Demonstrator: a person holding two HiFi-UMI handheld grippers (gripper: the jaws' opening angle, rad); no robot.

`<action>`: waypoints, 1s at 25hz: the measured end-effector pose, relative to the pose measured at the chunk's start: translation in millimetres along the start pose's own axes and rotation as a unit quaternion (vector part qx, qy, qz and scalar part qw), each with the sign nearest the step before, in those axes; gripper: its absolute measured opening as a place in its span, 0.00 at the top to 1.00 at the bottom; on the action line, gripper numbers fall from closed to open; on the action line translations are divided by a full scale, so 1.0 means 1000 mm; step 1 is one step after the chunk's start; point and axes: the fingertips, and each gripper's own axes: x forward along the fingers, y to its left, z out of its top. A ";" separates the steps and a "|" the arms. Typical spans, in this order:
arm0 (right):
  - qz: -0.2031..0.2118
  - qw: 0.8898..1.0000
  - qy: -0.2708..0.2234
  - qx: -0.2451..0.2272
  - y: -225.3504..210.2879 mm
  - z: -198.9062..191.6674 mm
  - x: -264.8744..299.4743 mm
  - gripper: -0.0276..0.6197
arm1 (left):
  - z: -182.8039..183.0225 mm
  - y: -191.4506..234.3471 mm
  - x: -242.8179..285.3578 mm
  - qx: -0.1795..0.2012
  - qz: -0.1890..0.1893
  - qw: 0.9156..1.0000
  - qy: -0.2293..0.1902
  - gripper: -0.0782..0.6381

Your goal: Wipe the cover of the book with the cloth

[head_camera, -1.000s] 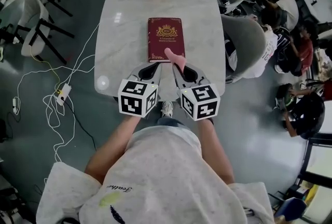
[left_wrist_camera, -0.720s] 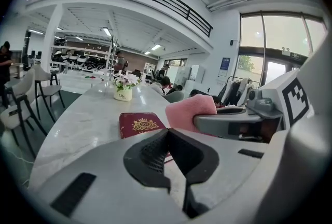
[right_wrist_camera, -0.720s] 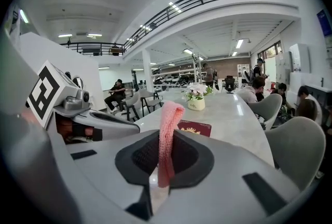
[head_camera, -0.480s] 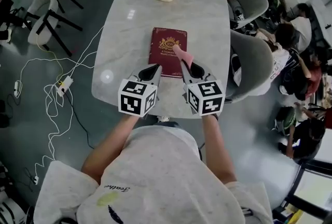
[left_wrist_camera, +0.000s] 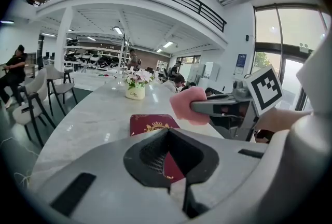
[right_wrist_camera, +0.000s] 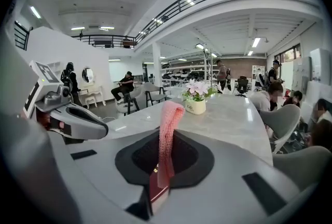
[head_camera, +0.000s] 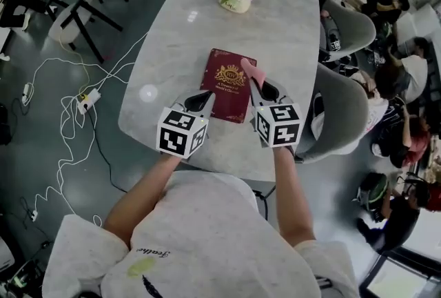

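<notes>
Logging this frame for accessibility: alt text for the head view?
Seen from above, the right tool holds a pink cloth over a dark red book on a marble table; the shut, empty left tool sits at the book's near-left corner.

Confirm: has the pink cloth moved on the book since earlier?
Yes. The pink cloth in the right tongs went from the red book's near edge up its right side, toward the flower pot.
</notes>
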 end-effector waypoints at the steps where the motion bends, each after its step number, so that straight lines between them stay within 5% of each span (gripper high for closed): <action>1: 0.000 1.000 0.004 -0.005 -0.006 -0.001 0.005 0.93 | -0.001 0.001 0.004 -0.001 0.002 1.000 0.003 0.88; 12: 0.007 0.995 0.048 -0.082 -0.049 -0.016 0.072 0.93 | -0.005 0.006 0.039 -0.016 0.004 1.000 0.020 0.88; 25: 0.033 0.985 0.099 -0.138 -0.040 -0.043 0.108 0.93 | -0.016 0.022 0.041 -0.026 0.019 0.999 0.041 0.88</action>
